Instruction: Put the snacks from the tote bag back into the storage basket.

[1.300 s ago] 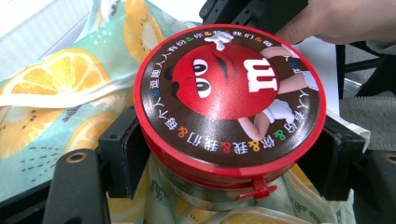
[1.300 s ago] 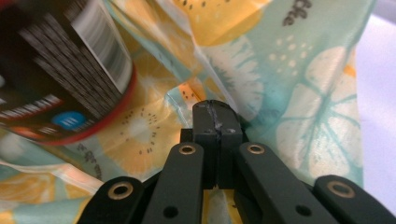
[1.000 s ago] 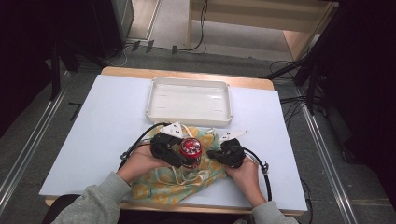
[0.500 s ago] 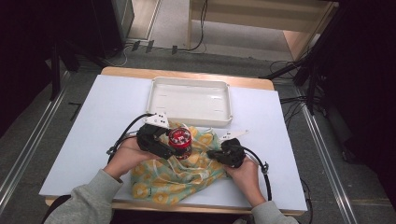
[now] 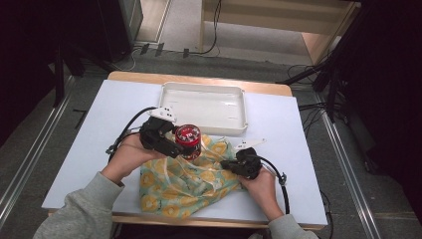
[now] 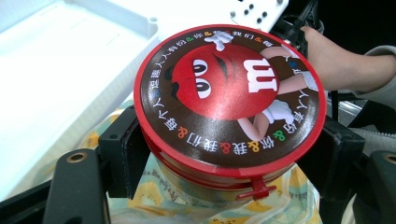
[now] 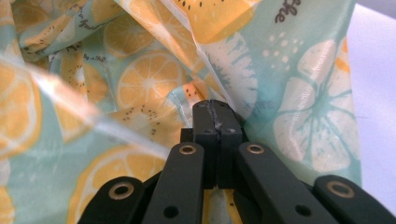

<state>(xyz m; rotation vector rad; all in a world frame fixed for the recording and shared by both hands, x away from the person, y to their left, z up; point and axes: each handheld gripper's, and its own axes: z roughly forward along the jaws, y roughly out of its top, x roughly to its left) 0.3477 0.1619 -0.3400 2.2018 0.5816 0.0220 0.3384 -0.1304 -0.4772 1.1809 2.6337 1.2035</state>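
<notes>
Around the desk (image 5: 74, 164) lies a dim room: dark equipment at both sides, a grey floor with cables, and a pale wooden frame at the far end. Its white top sits on a wooden board and carries a shallow white tray (image 5: 204, 88) at the far edge, with nothing in it. Nearer the person, a crumpled plastic bag (image 5: 189, 191) printed with orange slices lies on the white surface, just in front of the tray. The left claw (image 5: 180, 143) is clamped on a round red-lidded candy tin (image 5: 188, 135) (its pads press the tin's two sides in the left gripper view), holding it clear above the bag's far edge, close to the tray. The right claw (image 7: 215, 122) is closed on a fold of the bag, pinning it at the right.

Step in hand, as judged: the tin is being taken out of the bag while the other claw anchors the film. The next move probably calls for carrying the tin level over the tray rim and lowering it upright before releasing; the bag should stay pinned so that it does not trail.
</notes>
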